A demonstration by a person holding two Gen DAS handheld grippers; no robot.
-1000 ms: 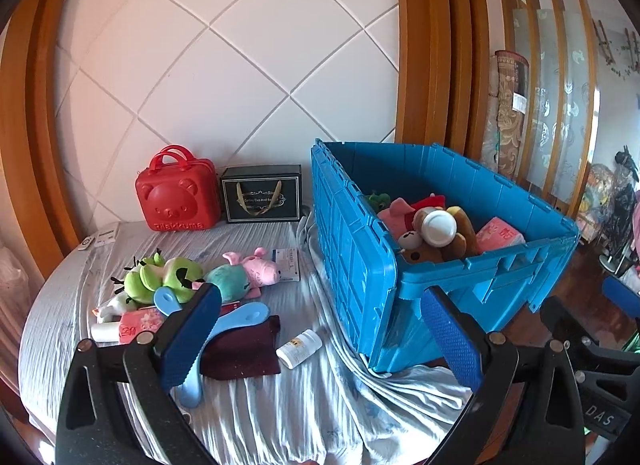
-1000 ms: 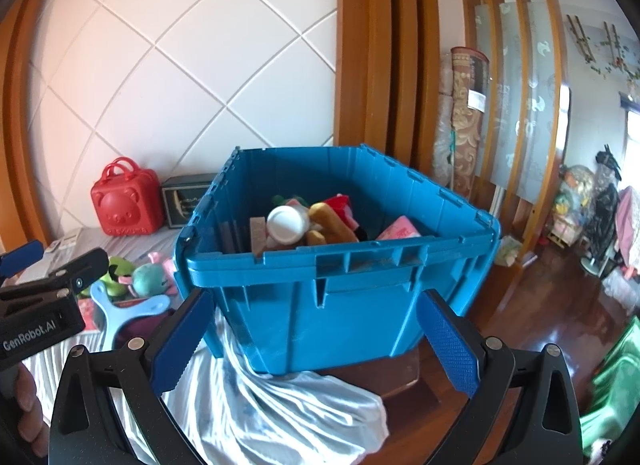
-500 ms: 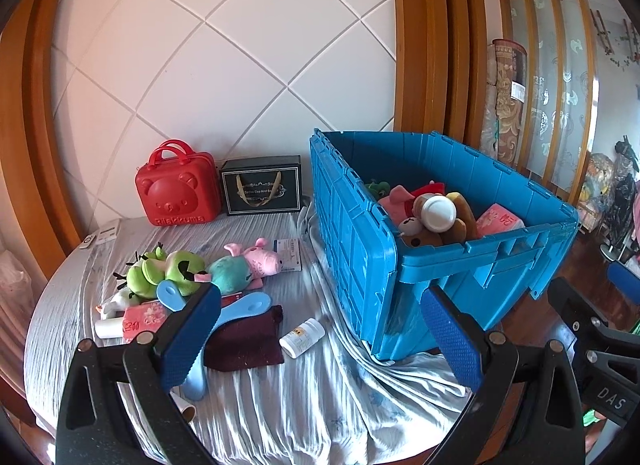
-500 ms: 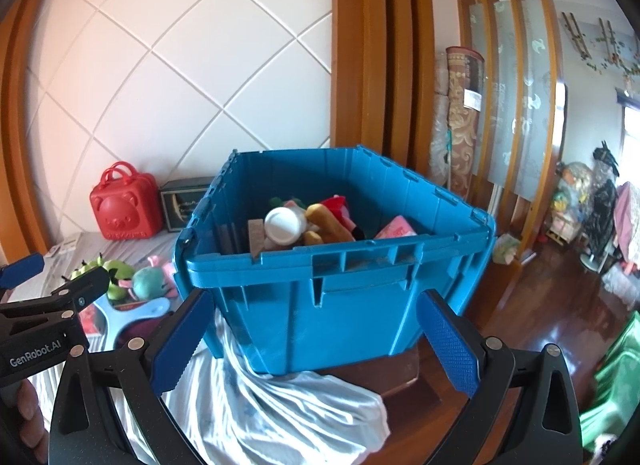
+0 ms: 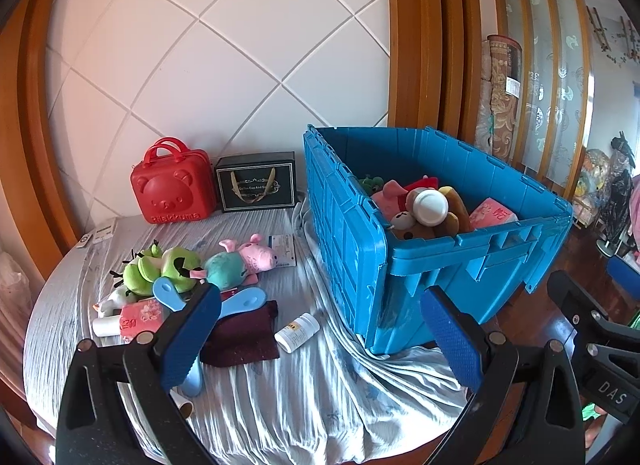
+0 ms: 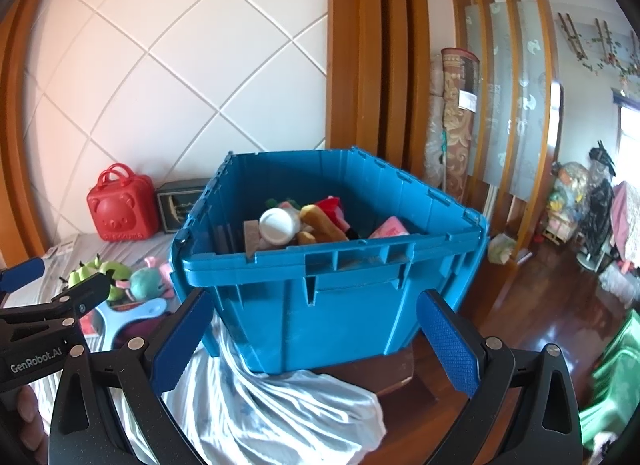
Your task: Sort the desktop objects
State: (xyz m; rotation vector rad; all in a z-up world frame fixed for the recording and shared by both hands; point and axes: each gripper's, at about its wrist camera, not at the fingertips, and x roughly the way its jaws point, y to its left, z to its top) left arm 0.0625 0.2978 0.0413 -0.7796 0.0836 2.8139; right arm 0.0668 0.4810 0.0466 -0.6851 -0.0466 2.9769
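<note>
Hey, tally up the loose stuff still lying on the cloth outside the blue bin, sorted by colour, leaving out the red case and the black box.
Green: 1, frog plush
Teal and pink: 1, whale plush
Light blue: 2, scoops
Maroon: 1, cloth pouch
White: 2, pill bottle, small tube
Pink: 1, packet
Total: 8 that I can make out

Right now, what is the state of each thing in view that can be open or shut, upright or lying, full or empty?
Left gripper: open, holding nothing.
Right gripper: open, holding nothing.
Big blue plastic crate: no lid on, partly filled with toys.
Red bear-face carry case: upright, shut.
Black gift box with gold ribbon: upright, shut.
Small white pill bottle: lying on its side, capped.
Green frog plush toy: lying on the cloth.
</note>
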